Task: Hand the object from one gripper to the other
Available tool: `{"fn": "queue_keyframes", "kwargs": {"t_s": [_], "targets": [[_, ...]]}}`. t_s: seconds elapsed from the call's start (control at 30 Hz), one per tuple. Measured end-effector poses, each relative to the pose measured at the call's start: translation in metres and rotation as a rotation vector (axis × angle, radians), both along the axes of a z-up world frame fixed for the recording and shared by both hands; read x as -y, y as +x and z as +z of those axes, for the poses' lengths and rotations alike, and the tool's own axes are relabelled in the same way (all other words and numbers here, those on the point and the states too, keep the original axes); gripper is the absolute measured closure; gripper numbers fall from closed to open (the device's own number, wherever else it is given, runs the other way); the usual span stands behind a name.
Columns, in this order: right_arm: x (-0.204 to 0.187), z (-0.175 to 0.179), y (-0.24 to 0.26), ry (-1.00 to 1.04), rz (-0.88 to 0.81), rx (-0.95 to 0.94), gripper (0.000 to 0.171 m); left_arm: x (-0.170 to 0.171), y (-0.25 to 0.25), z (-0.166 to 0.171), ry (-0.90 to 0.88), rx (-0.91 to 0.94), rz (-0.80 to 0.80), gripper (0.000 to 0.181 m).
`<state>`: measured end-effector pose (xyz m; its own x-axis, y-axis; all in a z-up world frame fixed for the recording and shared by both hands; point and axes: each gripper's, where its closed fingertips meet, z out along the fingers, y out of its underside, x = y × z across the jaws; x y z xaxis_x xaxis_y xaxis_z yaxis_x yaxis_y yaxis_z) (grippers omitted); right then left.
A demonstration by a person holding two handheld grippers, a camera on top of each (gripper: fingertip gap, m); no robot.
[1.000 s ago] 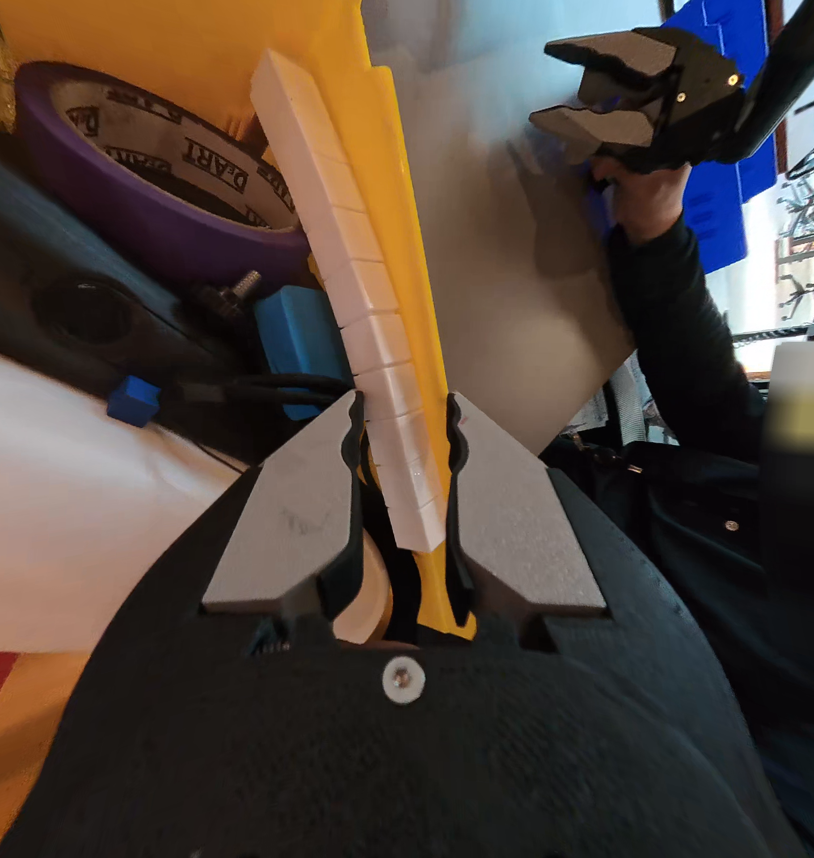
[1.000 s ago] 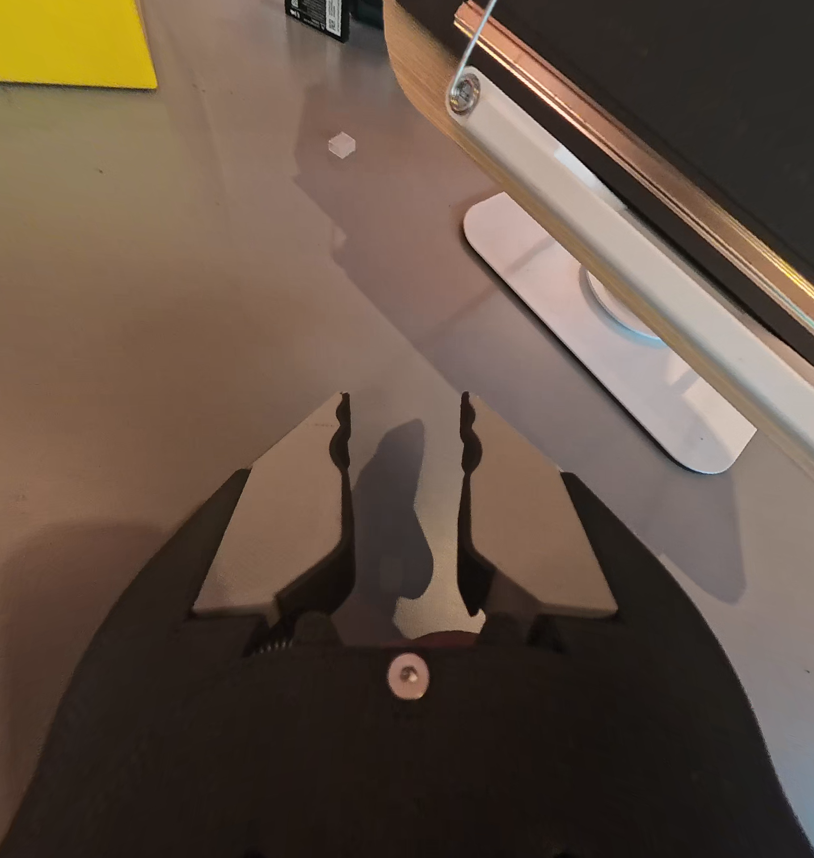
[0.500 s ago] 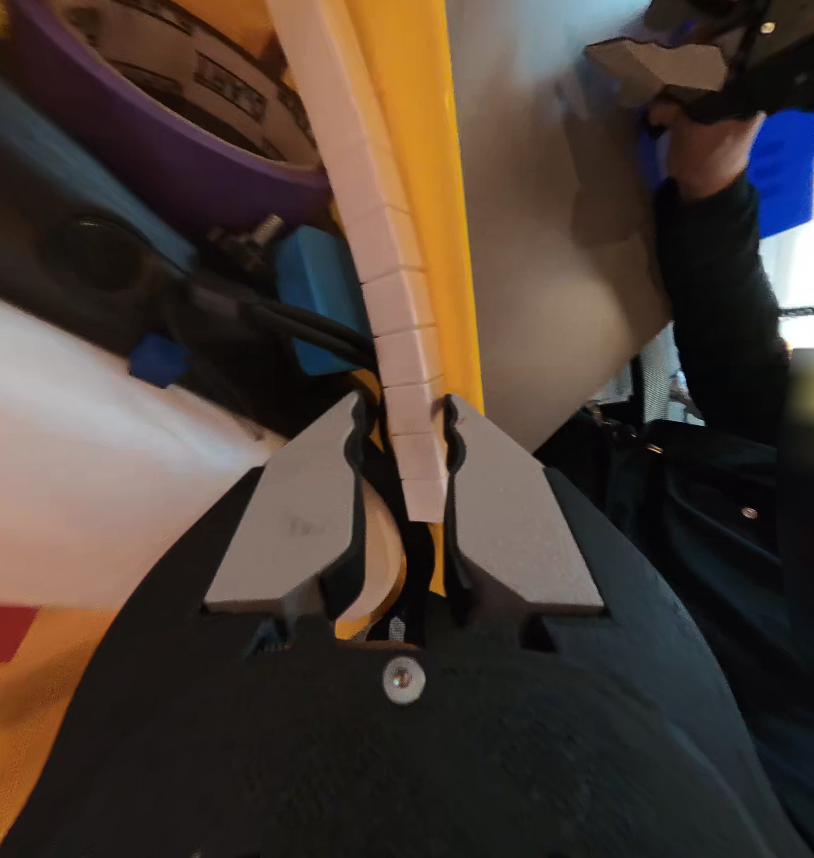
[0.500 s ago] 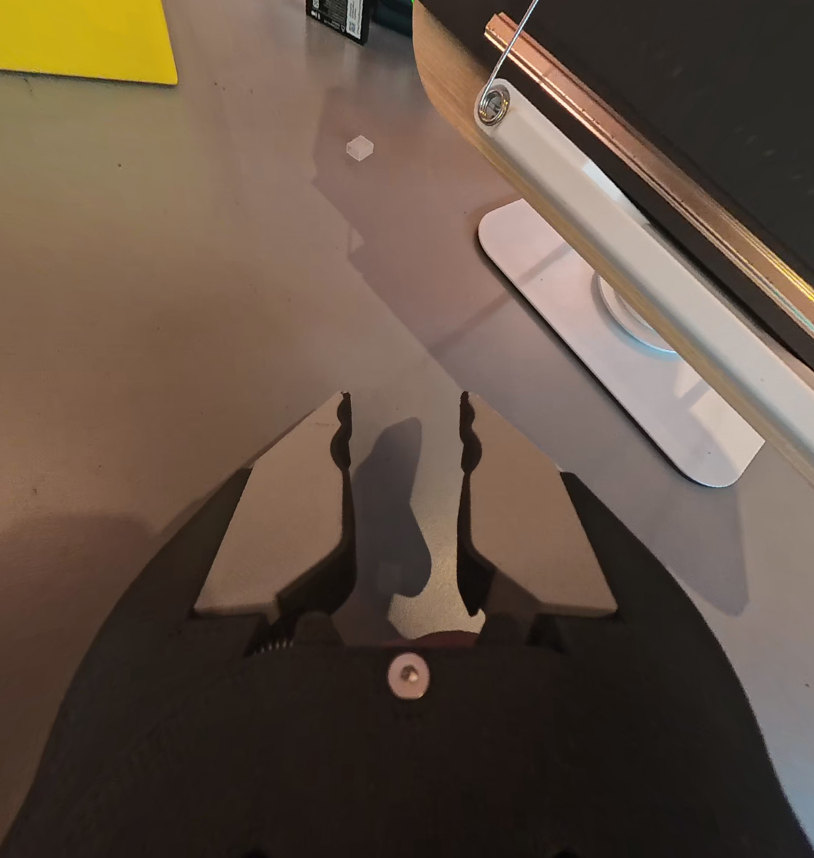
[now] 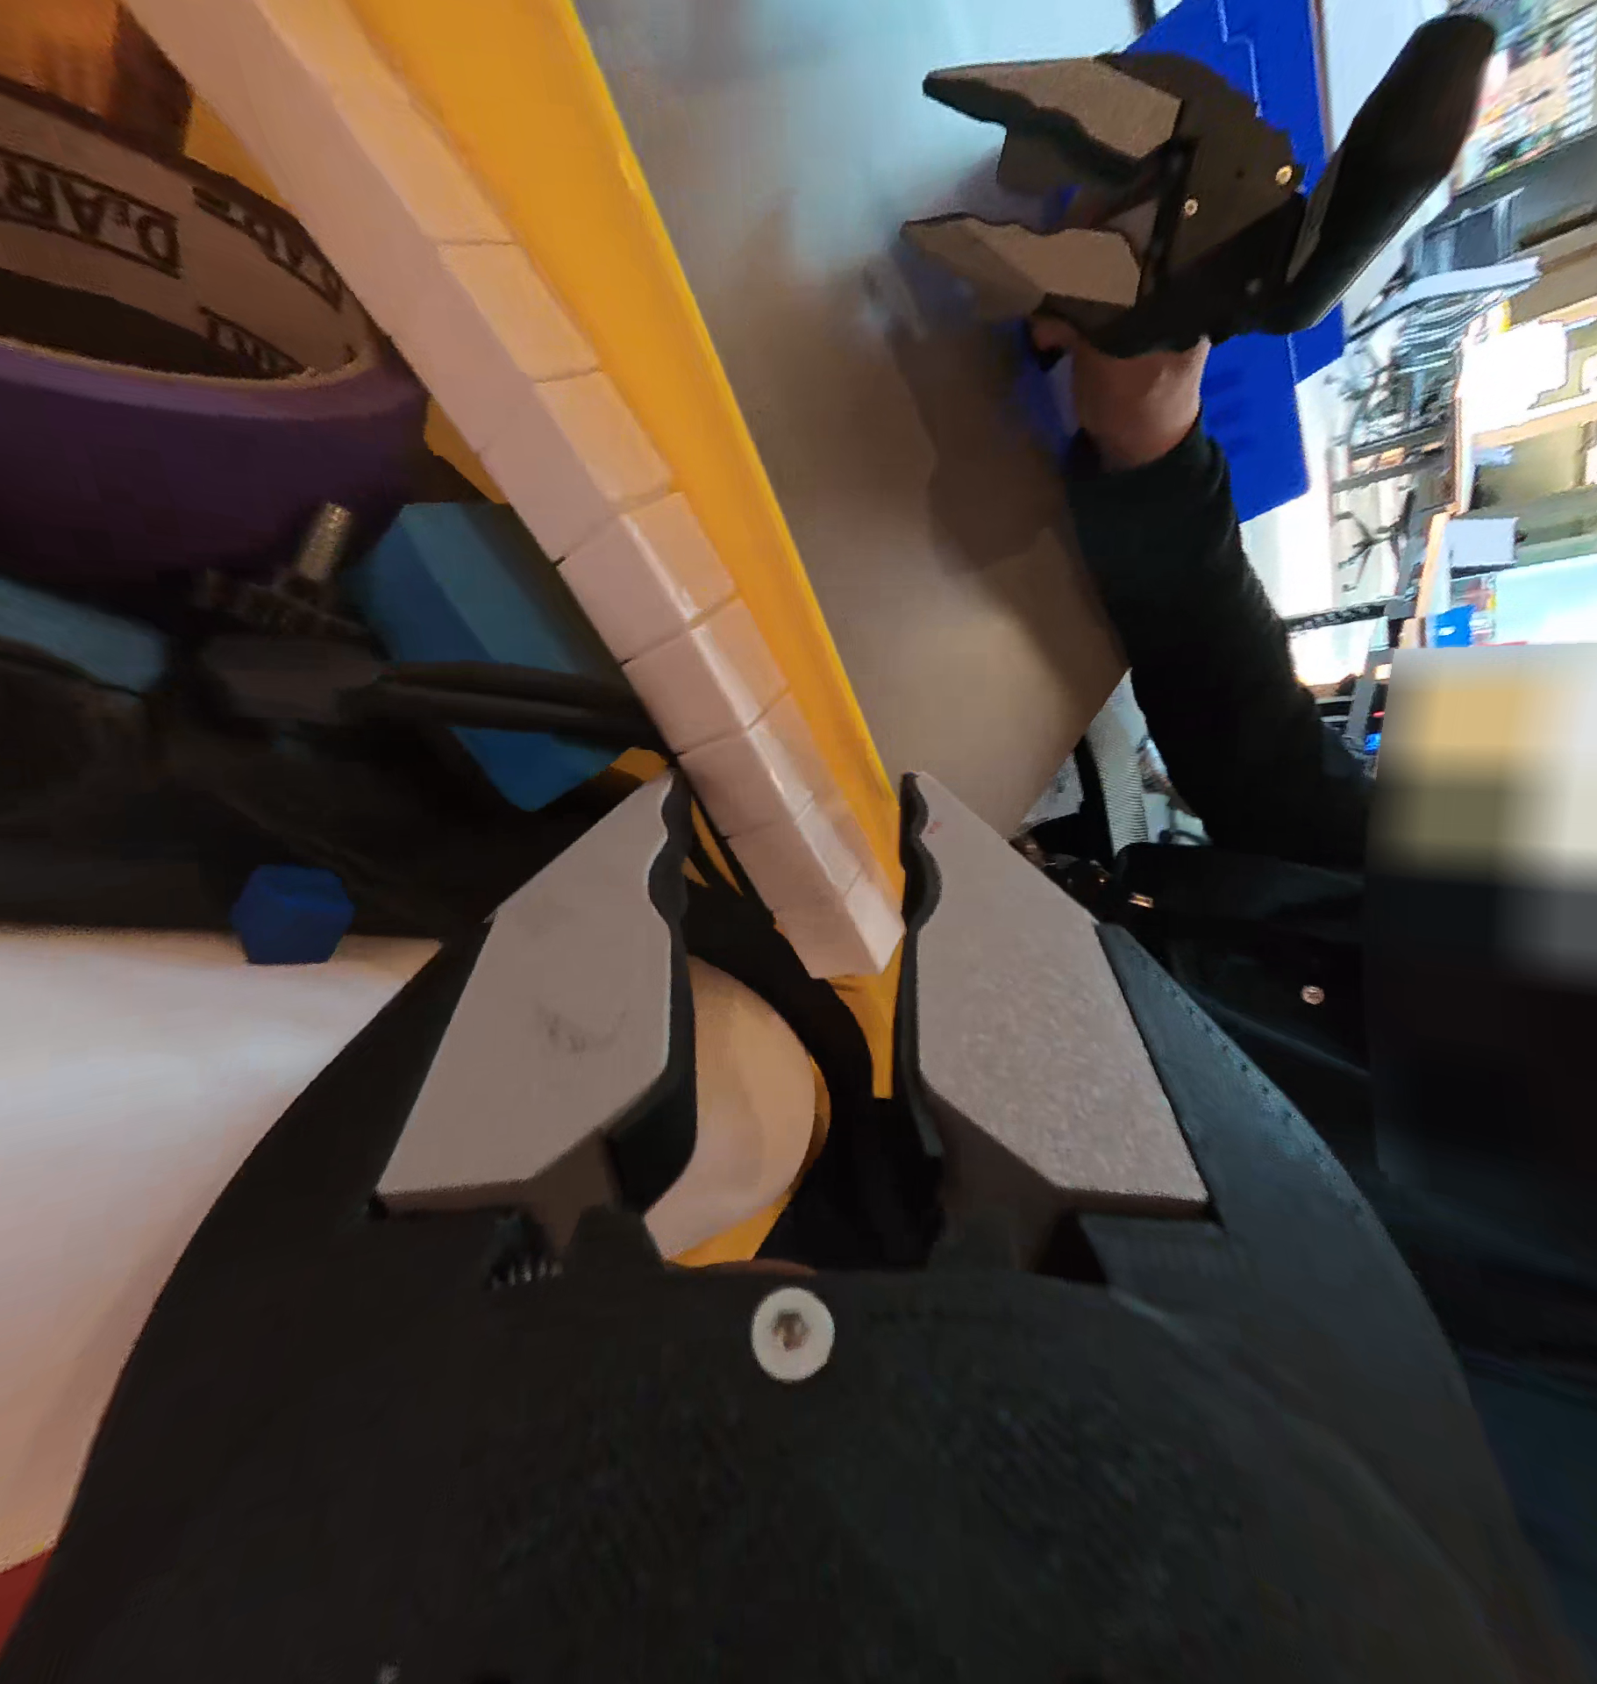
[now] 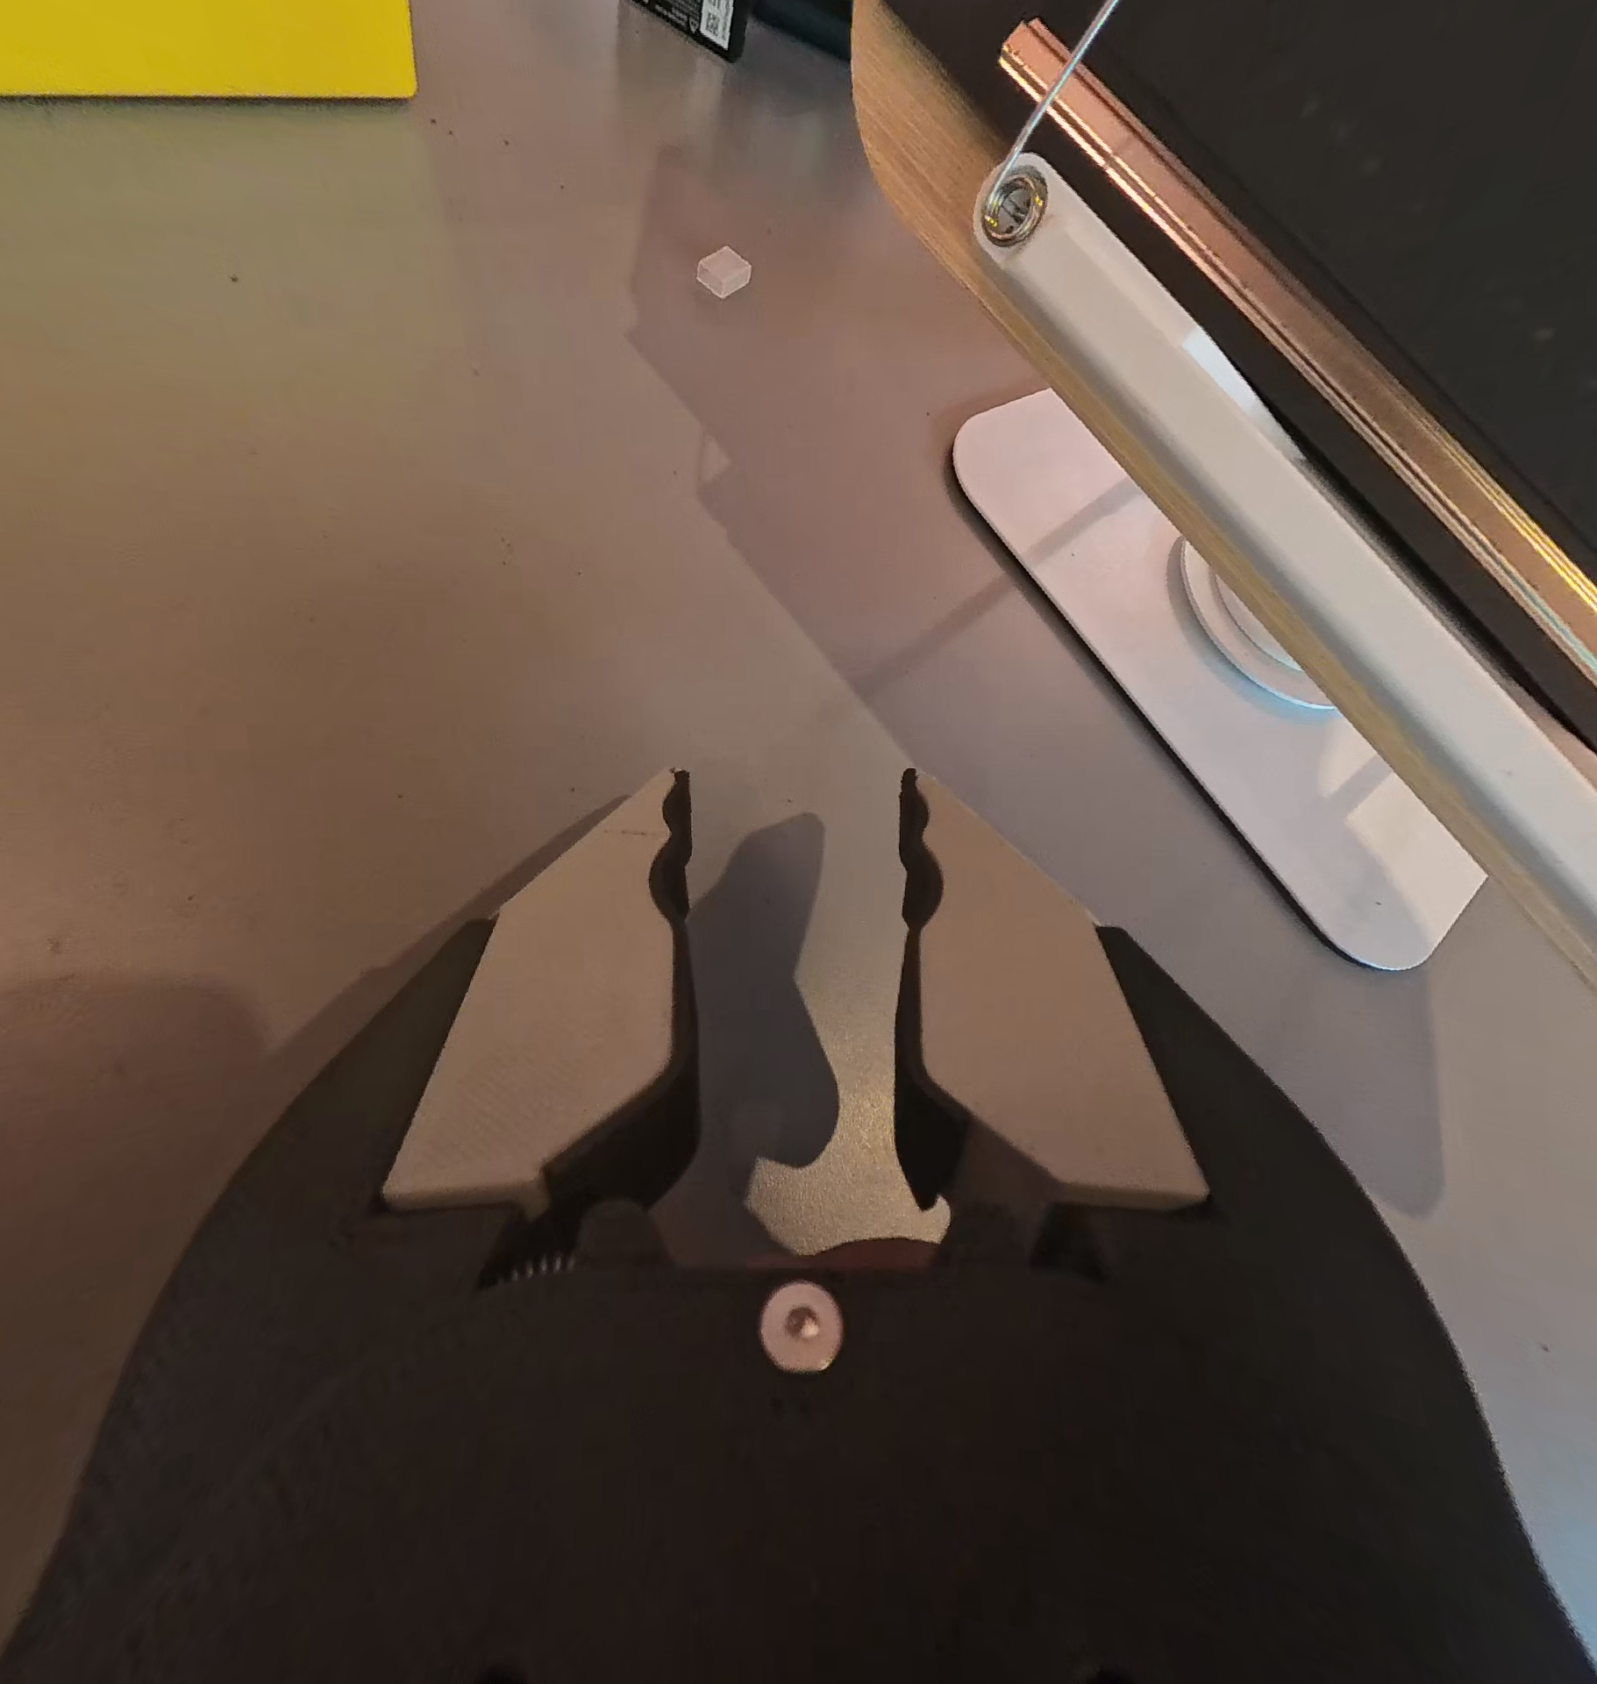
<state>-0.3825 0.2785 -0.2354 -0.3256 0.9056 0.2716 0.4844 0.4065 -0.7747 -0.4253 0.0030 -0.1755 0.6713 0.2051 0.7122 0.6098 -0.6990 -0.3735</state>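
Left gripper (image 5: 787,847): jaws parted, straddling the near end of a white segmented strip (image 5: 594,510) that lies against the yellow bin's (image 5: 594,182) wall; strip now nearer the right finger than half a second ago. Purple tape roll (image 5: 138,456) beyond bears printed lettering. Right gripper (image 6: 793,825): open, empty, over the matte grey table (image 6: 321,547), unchanged.

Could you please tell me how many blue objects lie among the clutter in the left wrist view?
2: a larger blue block beside the white segmented strip, and a small blue hexagonal piece lower left. Others may be hidden.
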Motion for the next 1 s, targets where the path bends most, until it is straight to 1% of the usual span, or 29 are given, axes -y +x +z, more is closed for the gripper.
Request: {"fn": "queue_keyframes", "kwargs": {"t_s": [0.1,0.27,0.3,0.4,0.53,0.6,0.67,0.77,0.83,0.93,1.0], "targets": [[0.001,0.0,0.0,0.005,0.003,-0.001,0.128,-0.006,-0.001,-0.002,-0.021,-0.015,0.01,0.138],[0.001,0.001,0.001,0.026,0.004,-0.003,0.128,-0.017,-0.003,-0.002,-0.006,-0.044,0.038,0.138],[0.001,0.001,0.001,0.03,0.005,-0.006,0.128,-0.017,-0.003,0.0,0.005,-0.062,0.032,0.142],[0.001,0.004,0.001,0.036,0.009,-0.016,0.129,-0.01,-0.002,0.001,-0.031,-0.146,-0.001,0.143],[0.003,0.001,0.001,0.036,0.014,-0.004,0.129,-0.002,-0.011,0.01,-0.092,-0.315,-0.009,0.147],[0.003,0.0,0.001,0.044,0.014,-0.003,0.129,0.006,-0.027,0.016,-0.154,-0.468,0.012,0.154],[0.003,0.001,0.001,0.042,0.016,-0.007,0.129,0.016,-0.04,0.019,-0.235,-0.665,-0.011,0.159],[0.004,0.002,0.001,0.023,0.016,-0.007,0.13,0.022,-0.053,0.023,-0.338,-0.925,-0.03,0.161],[0.003,0.001,0.001,0.012,0.013,-0.003,0.13,0.028,-0.063,0.028,-0.445,-1.13,-0.07,0.162],[0.002,0.001,0.002,-0.004,0.01,-0.005,0.13,0.036,-0.076,0.051,-0.639,-1.477,-0.129,0.162],[0.003,0.002,0.002,-0.014,0.013,-0.01,0.13,0.028,-0.074,0.068,-0.667,-1.611,-0.128,0.162]]}}
